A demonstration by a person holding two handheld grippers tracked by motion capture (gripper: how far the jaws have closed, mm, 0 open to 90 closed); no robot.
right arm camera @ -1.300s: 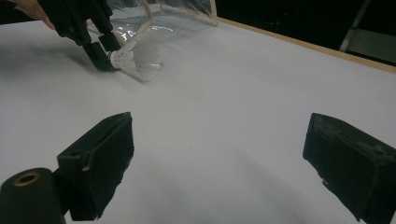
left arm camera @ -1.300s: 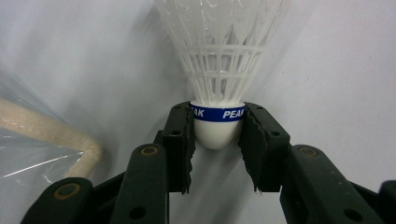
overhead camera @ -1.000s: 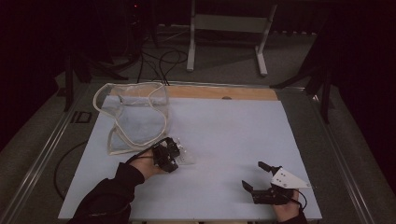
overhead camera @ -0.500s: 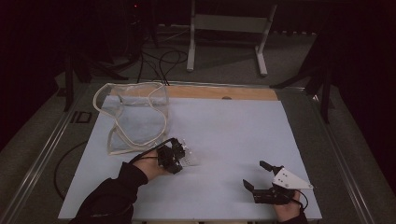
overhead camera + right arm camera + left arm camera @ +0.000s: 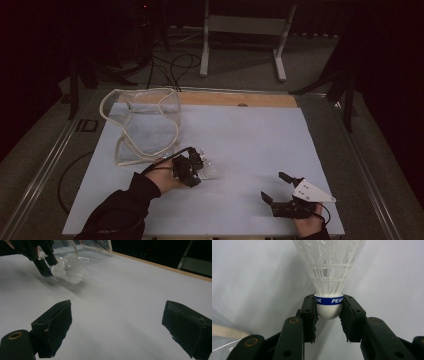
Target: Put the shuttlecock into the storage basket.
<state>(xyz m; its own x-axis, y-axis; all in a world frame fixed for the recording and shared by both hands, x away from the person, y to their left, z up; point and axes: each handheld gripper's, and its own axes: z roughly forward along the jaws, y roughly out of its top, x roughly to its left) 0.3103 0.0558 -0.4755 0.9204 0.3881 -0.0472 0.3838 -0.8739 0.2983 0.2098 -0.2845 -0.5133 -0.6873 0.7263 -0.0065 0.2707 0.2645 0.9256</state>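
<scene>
left hand-held gripper [image 5: 328,315] clamps the shuttlecock [image 5: 328,277] cork – seemingly just off the clear bag [image 5: 145,125]; right hand-held gripper [image 5: 120,322] gapes wide.

So the bench [image 5: 260,145] has a pale bluish-white top with a strip of bare wood showing along its far edge. Lying on it at the far left corner is a clear plastic bag [image 5: 145,127] with cream-coloured cord handles, kinda crumpled and flat, one loop of cord trailing toward the middle. The bench itself stands on a grey floor [image 5: 240,70] with some black cables.
</scene>
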